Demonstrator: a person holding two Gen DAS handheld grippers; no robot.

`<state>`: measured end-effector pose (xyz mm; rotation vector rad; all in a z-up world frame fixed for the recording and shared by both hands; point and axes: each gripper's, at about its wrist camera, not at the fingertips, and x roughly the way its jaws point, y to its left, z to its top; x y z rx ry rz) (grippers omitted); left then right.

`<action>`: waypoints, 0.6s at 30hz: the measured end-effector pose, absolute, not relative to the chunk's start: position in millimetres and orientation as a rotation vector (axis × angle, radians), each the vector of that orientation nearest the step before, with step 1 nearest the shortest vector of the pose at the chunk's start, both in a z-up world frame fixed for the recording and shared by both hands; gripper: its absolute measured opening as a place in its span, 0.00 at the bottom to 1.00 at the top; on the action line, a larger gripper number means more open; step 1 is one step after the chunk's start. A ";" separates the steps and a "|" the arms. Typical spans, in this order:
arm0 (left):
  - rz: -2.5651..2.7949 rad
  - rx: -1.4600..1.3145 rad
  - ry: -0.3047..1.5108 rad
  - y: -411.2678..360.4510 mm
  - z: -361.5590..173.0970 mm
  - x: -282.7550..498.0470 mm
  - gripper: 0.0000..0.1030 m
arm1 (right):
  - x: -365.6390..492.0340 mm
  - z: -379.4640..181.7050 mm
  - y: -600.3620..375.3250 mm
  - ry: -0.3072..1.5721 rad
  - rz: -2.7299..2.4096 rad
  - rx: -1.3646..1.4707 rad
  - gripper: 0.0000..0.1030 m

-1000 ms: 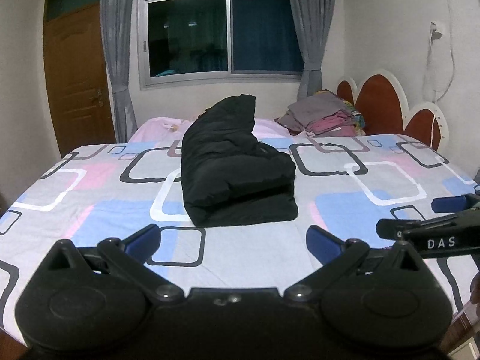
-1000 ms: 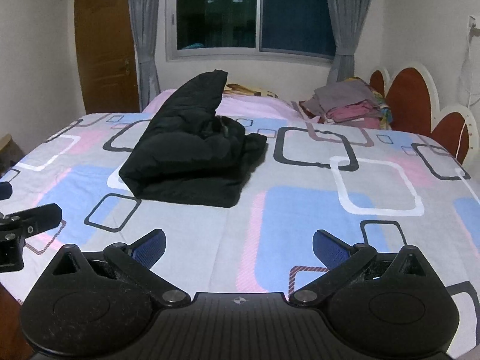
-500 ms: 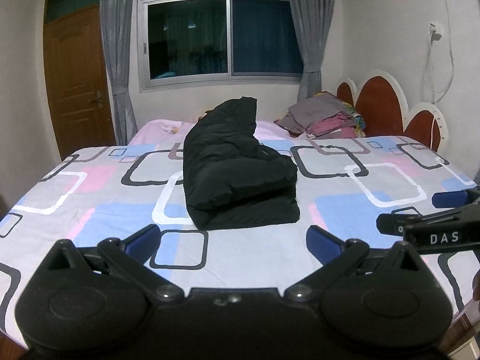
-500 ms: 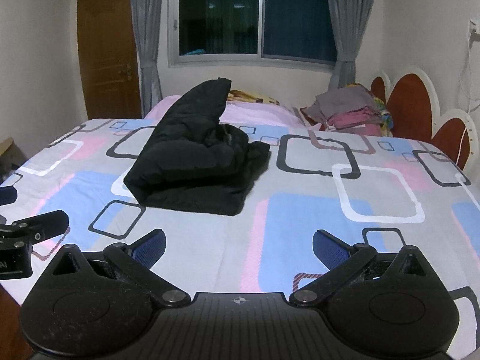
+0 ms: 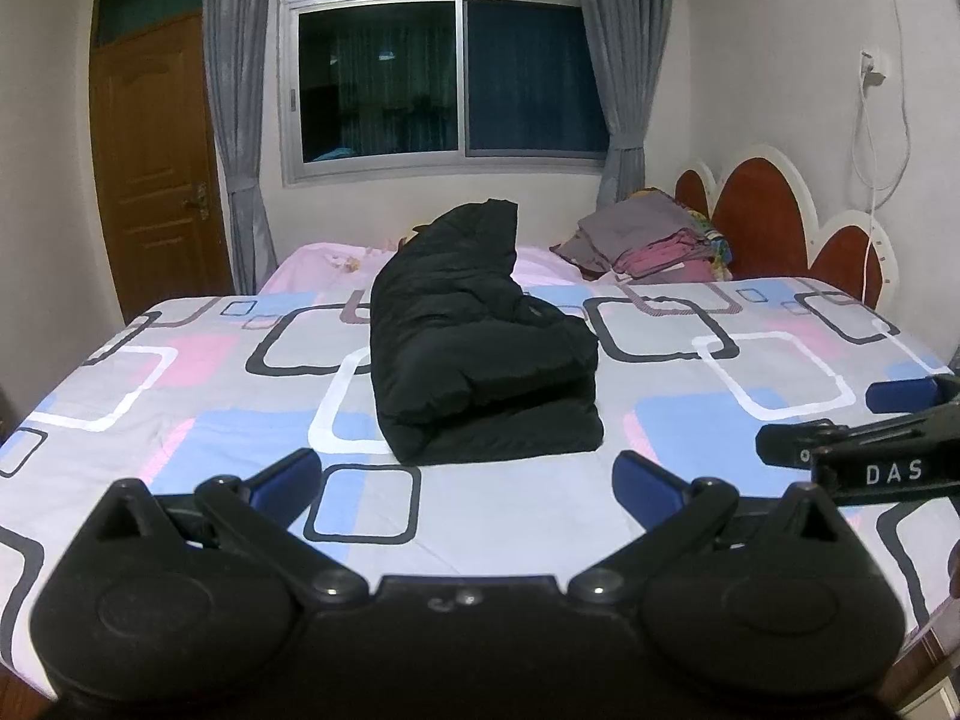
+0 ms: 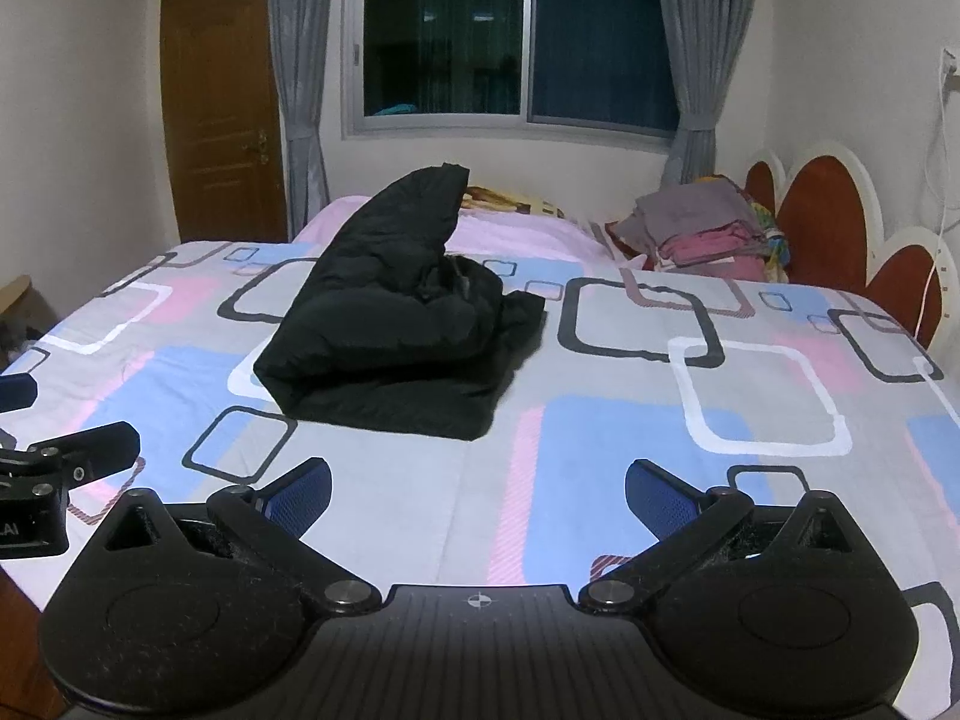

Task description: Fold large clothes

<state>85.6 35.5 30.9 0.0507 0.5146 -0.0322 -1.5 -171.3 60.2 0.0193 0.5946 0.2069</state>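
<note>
A black puffy jacket (image 5: 480, 348) lies folded in a thick bundle in the middle of the bed, its hood end rising at the back. It also shows in the right wrist view (image 6: 396, 324). My left gripper (image 5: 468, 480) is open and empty, held above the near part of the bed, short of the jacket. My right gripper (image 6: 477, 489) is open and empty too, near the front edge and to the right of the jacket. Each gripper shows at the edge of the other's view.
The bed (image 5: 750, 378) has a sheet with square patterns. A pile of folded clothes (image 5: 654, 240) lies at the back right by the headboard (image 5: 774, 216). A window (image 5: 444, 72) with curtains and a wooden door (image 5: 156, 162) stand behind.
Both grippers have drawn back and risen slightly from the jacket; the views show more of the room. The jacket has not moved.
</note>
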 end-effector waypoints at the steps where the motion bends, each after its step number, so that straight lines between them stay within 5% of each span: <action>1: -0.033 0.052 0.512 35.4 31.2 85.6 1.00 | -1.4 60.8 -172.2 0.593 0.208 0.021 1.00; 18: -0.040 0.058 0.505 35.5 33.8 84.2 1.00 | -1.7 65.8 -175.2 0.591 0.220 0.012 1.00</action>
